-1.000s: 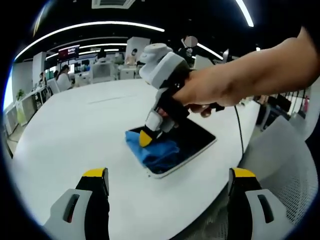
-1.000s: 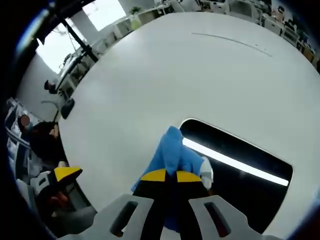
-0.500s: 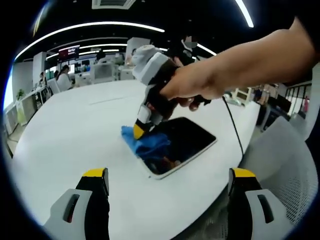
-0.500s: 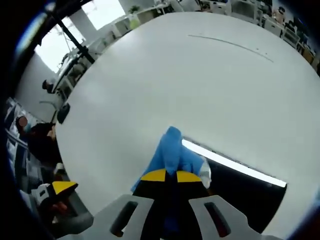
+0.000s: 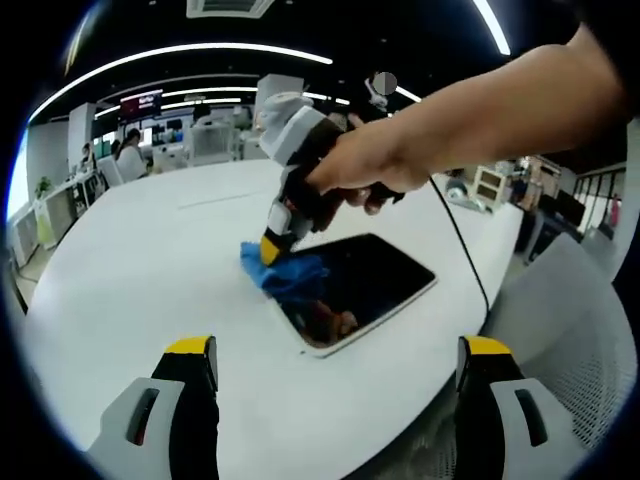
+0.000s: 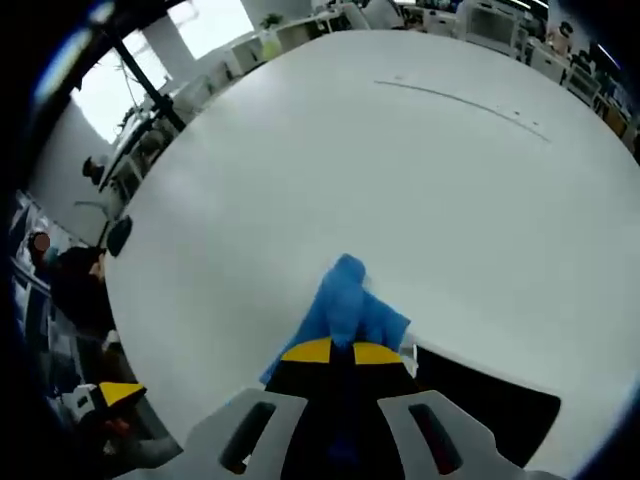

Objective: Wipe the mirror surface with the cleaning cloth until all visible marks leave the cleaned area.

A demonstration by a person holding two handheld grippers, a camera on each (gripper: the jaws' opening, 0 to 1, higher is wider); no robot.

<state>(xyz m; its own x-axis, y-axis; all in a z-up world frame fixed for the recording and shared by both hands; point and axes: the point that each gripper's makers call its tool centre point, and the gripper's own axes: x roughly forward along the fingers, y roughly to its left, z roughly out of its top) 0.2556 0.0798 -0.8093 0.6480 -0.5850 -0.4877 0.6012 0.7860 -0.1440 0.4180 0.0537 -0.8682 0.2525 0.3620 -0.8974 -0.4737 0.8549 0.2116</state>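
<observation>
Mid-wipe, by the look of it. Right tool [image 5: 270, 246] clamped on the blue cleaning cloth [image 5: 283, 272], pressing it down at the mirror's far corner, at about 10 o'clock from the glass centre in the left gripper view. Mirror [image 5: 362, 285] lying flat on the white desk [image 5: 130, 270], a dark rounded slab near the desk's near edge, with a faint warm smudge or reflection towards its near corner at about 7 o'clock; hard to tell which. In the right gripper view, yellow-tipped jaws of the right tool [image 6: 332, 352] pinched together with cloth [image 6: 345, 305] bunched out ahead at 12 o'clock, half over the mirror's rim [image 6: 480, 400] and half on bare desk [image 6: 400, 170].

Left tool [image 5: 335, 352] held back and low, jaws standing wide apart, gripping nothing, well short of the mirror.

To do this step well: best to keep the cloth flat and under steady downward pressure rather than dragged by one fold. Worth pulling the stroke back across the glass towards 4 o'clock instead of running off the edge onto the desk. Overlapping passes advisable, ending over the near corner where the possible mark sits. Light steadying of the mirror's near edge with the open left tool likely helpful against sliding. Mirror and cloth both to be kept in sight throughout.
</observation>
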